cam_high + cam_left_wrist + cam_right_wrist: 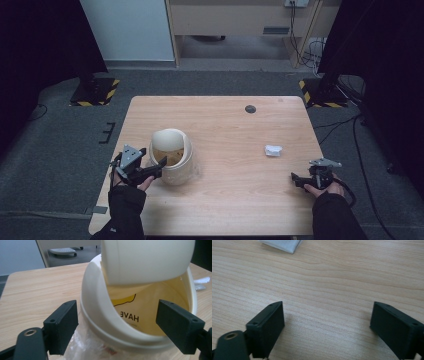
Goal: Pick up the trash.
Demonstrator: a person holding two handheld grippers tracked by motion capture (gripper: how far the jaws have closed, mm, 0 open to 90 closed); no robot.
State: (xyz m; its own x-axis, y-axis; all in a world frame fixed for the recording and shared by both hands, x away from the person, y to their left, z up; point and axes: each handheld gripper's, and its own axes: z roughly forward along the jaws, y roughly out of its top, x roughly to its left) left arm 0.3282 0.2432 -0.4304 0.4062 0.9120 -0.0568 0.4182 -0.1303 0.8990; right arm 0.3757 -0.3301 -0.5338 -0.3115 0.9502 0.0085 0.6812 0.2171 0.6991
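The left gripper reaches to the rim of a cream swing-lid bin at the near left of the wooden table, its jaws spread partway and straddling the bin's front edge; in the left gripper view one jaw stands outside the wall and the other over the mouth, neither pad visibly pressing, so nothing is clamped. That view alone brings out the bin's inside: a yellowish liner printed with dark capitals, seen mirrored, that read "HAVE", with a yellow shape above them; the rest of the print is hidden. The swing lid is tipped up above the opening, and crinkled clear plastic lies under the bin just before the jaws. The high view shows none of the lettering, but it does show the bin standing upright and the person's dark sleeve behind the gripper. The right gripper sits at the near right, well apart from the bin, its jaws wide and holding nothing, with bare wood between them in the right gripper view. Ahead of it and off to one side lies a small crumpled white paper, apart from the jaws; the right gripper view catches just its corner. Farther off, near the table's far edge, is a dark round cable port.
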